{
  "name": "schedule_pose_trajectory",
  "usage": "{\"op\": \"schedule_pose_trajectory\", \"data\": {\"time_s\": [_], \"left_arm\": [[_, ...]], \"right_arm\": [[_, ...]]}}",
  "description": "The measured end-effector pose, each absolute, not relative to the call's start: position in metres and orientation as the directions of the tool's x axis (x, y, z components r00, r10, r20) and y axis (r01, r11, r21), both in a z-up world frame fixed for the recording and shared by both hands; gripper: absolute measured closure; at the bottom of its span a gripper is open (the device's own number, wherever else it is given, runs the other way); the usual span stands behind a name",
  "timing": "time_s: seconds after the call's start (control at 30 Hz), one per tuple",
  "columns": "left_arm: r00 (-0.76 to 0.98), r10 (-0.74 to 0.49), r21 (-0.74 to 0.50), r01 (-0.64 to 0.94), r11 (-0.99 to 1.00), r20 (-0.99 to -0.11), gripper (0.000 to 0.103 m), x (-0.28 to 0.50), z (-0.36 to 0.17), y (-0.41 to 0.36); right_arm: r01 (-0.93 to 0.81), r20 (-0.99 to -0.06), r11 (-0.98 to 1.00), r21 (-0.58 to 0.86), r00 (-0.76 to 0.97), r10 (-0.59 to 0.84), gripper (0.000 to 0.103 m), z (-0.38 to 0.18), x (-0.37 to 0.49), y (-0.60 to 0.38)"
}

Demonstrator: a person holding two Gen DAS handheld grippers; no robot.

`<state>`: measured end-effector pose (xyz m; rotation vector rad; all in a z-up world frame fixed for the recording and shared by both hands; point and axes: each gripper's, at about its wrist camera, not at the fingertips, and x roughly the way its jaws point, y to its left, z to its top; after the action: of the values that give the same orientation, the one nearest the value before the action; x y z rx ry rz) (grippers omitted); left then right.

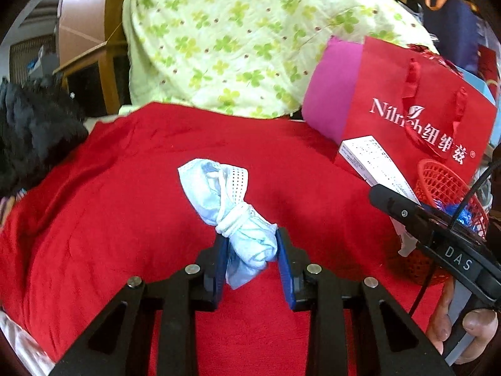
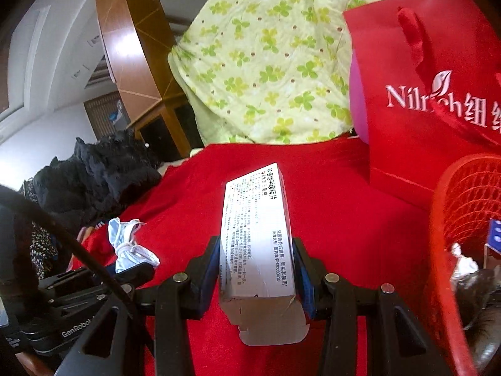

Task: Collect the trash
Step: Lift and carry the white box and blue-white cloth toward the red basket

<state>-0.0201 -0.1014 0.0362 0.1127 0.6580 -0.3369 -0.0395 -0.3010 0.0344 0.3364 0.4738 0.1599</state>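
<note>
Left wrist view: the left gripper [image 1: 252,247] has its two blue-padded jaws closed onto the near end of a crumpled pale-blue face mask [image 1: 230,210], knotted by its own ear loops. The mask's long axis runs away from the jaws toward 11 o'clock, its loose end fanned out above a red cloth [image 1: 125,203] covering the surface. At 3 o'clock, low on the right edge, sits a red mesh basket [image 1: 444,185] with some blue scraps already inside; the right gripper's black body crosses in front of it, carrying a white medicine box [image 1: 375,163]. Behind the basket stands a red paper gift bag [image 1: 422,100], with a green clover-print cloth [image 1: 250,37] at 12 o'clock. Right wrist view: the right gripper [image 2: 256,269] is clamped on the long sides of the medicine box [image 2: 256,235], whose long axis points straight ahead toward 12 o'clock, its torn flap hanging at the near end. The basket [image 2: 463,206] lies just beside these jaws at 3 o'clock, its rim near the box, so the right hand looks much the nearer for a drop. The mask [image 2: 128,247] and left gripper show at 9 o'clock, farther from the basket, across the cloth.
</note>
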Motion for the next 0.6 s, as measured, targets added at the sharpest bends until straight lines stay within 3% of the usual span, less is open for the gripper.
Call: {"op": "schedule_pose_trajectory", "data": {"time_s": [0.6], "left_arm": [[0.810,-0.258,0.132,0.377,0.917,-0.526,0.071,-0.051,0.077,-0.141]], "right_arm": [[-0.029,-0.332,0.931,0.364,0.930,0.159,0.056,0.054,-0.079,-0.337]]}}
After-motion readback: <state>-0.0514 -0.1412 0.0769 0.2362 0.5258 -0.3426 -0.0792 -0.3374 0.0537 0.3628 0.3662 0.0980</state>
